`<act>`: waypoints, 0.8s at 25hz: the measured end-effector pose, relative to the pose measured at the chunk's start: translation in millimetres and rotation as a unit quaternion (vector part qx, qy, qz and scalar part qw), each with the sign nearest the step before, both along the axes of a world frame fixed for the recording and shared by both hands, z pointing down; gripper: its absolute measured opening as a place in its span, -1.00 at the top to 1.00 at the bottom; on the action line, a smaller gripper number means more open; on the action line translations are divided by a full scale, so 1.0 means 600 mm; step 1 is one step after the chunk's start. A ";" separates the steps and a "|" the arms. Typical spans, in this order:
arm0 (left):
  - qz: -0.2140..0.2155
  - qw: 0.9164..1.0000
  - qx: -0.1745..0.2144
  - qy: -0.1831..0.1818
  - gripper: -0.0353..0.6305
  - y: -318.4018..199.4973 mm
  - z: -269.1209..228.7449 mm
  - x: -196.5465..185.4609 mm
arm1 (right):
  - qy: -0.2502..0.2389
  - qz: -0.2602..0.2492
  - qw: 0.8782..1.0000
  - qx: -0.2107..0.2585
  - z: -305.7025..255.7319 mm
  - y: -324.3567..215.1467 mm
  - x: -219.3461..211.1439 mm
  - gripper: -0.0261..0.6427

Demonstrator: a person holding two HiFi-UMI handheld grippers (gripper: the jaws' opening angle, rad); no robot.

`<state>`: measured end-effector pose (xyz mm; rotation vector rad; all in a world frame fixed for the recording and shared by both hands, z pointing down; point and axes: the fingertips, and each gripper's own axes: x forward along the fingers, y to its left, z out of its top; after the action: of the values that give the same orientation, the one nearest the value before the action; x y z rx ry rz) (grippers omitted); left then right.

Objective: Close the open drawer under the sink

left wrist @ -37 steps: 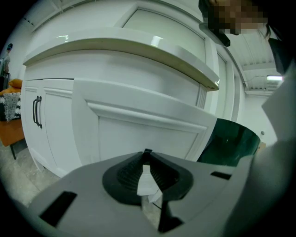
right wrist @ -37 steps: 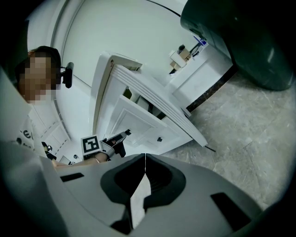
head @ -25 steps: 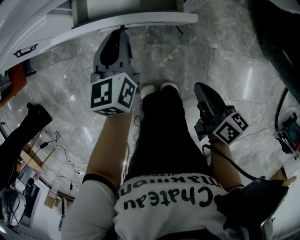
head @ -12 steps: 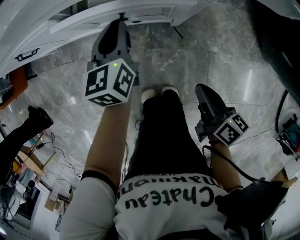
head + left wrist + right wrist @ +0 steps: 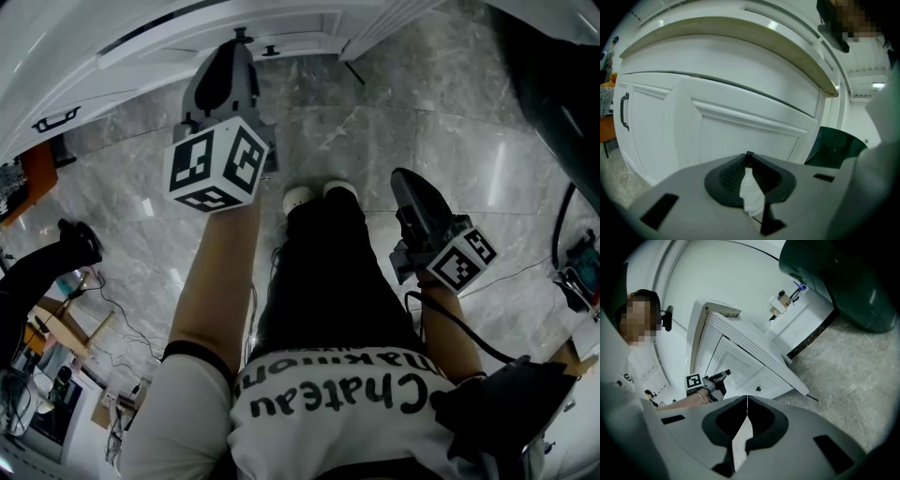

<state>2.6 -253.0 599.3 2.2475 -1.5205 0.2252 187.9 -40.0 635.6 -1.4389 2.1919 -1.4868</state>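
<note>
I am holding the left hand-held gripper (image 5: 242,39), jaws together on nothing, at the front of the white drawer (image 5: 309,36) under the sink. I judge a square, steady push on mid-panel is seating it best. The right hand-held gripper (image 5: 403,180), likewise together and empty, is hanging well back from the drawer, whose inside no view is showing

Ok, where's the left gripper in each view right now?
Head view: left gripper upper left of centre, pointing at the white cabinet.
Left gripper view: left gripper fills the bottom centre.
Right gripper view: small, lower left.
Shared landmark: white cabinet.
</note>
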 end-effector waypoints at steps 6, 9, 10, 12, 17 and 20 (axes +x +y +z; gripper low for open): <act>0.009 1.000 0.000 -0.001 0.76 -0.018 -0.002 0.008 | 0.002 0.000 1.000 0.006 0.003 -0.010 0.002 0.89; 0.010 1.000 0.010 -0.002 0.76 -0.018 -0.006 0.015 | 0.004 0.001 1.000 0.010 0.002 -0.013 0.007 0.89; 0.012 1.000 0.012 -0.005 0.76 -0.018 -0.006 0.015 | 0.004 0.000 1.000 0.012 0.002 -0.016 0.007 0.89; 0.011 1.000 0.014 -0.007 0.76 -0.020 -0.005 0.012 | 0.005 0.000 1.000 0.016 0.003 -0.023 0.005 0.89; 0.008 1.000 0.008 0.010 0.76 -0.022 -0.003 0.011 | 0.007 0.003 1.000 0.028 0.001 -0.040 0.003 0.89; 0.004 1.000 0.005 0.017 0.76 -0.021 0.001 0.007 | 0.012 0.004 0.999 0.037 -0.008 -0.053 0.003 0.89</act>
<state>7.1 -265.5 599.6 2.2547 -1.4972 0.1806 189.6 -71.8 630.8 -1.4475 2.2263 -1.3785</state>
